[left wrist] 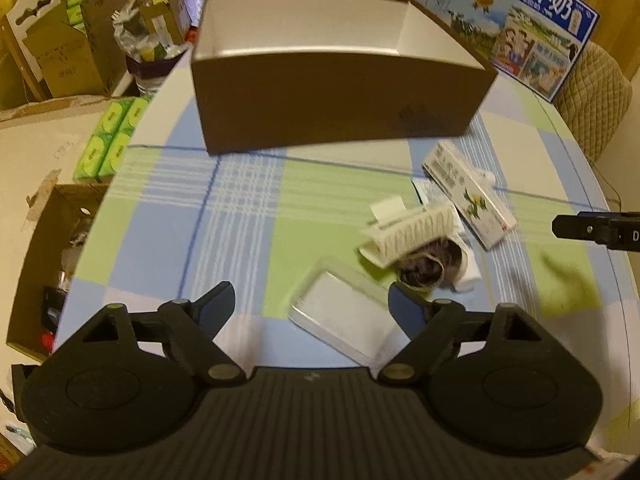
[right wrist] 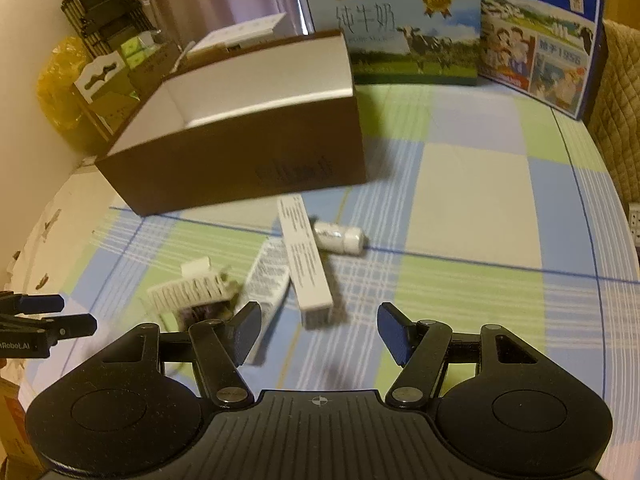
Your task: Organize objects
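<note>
Open box blocks the far side (cloth before it bare).

Open box at upper centre of left wrist view, on the checked tablecloth. Below and right of it, a cluster: long carton resting over a small bottle, clip lower left of the carton, flat case at bottom centre. Behind the box, upper right: two milk cartons standing side by side.

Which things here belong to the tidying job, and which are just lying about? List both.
Job: brown box, long white carton, small white bottle, flat tin, white hair clip.
Lying about: milk cartons, green tissue packs.
</note>
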A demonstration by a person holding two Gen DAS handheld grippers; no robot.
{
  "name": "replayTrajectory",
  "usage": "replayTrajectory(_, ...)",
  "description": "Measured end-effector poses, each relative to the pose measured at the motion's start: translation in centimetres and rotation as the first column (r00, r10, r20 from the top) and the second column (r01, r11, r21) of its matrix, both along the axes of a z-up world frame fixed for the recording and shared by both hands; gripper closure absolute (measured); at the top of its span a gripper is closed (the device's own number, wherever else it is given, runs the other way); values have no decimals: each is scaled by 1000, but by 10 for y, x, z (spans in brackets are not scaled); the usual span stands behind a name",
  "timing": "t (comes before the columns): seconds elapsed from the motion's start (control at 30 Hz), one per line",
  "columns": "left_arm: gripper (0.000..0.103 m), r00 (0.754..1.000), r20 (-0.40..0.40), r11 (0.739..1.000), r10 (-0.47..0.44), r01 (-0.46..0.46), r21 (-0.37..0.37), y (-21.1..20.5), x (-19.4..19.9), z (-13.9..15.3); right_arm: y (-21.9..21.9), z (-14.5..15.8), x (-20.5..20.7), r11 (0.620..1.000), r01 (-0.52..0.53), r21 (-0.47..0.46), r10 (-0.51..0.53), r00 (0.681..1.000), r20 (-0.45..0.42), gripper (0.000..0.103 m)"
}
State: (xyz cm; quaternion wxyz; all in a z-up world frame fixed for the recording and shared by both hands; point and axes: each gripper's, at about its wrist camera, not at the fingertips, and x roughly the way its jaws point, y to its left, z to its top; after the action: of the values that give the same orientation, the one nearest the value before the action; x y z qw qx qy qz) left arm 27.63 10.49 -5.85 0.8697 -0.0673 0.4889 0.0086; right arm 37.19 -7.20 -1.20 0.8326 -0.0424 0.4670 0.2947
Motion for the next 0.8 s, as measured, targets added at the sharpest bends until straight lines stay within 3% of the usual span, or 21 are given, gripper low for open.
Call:
replayTrajectory(0.17,16,999,-34,1000,-23,23,-13,-16,0,-13,-8,-5,-1,1000,17,-10,-17,1000,-18,41)
replayTrajectory(0.47,15,991,-105,995,-87,91,30,-45,2,-44,-22,-13,0,999,42,-13,-43,998,-45,41)
replayTrajectory(0.8,15,994,-107,993,5,7,114,-15,7,-53,-15,-27,4,999,24,-33,-26,997,-69,41)
